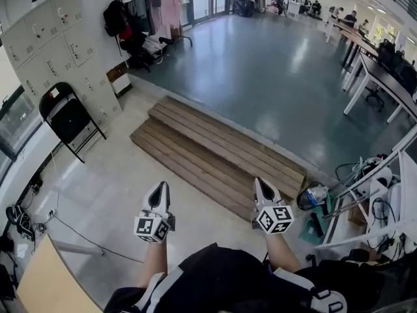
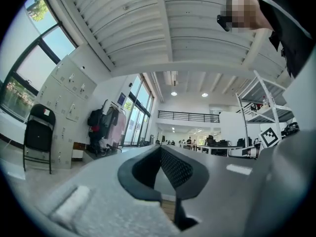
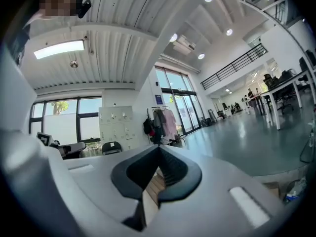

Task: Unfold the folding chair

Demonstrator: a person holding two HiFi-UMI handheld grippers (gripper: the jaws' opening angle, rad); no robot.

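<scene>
A black folding chair (image 1: 67, 117) stands folded against the grey lockers at the left of the head view. It shows small at the left of the left gripper view as the chair (image 2: 38, 134), and tiny in the right gripper view as the chair (image 3: 111, 147). My left gripper (image 1: 158, 189) is shut and holds nothing; it hangs in the air well to the right of the chair, pointing forward. My right gripper (image 1: 262, 186) is also shut and empty, level with the left one and over the wooden platform's near edge.
A stepped wooden platform (image 1: 215, 152) lies ahead on the floor. Grey lockers (image 1: 62, 44) line the left wall, with a clothes rack (image 1: 140, 12) beyond. White desks (image 1: 374, 70) and a metal shelf frame (image 1: 378, 201) stand at the right. A cable (image 1: 78, 235) runs across the floor at left.
</scene>
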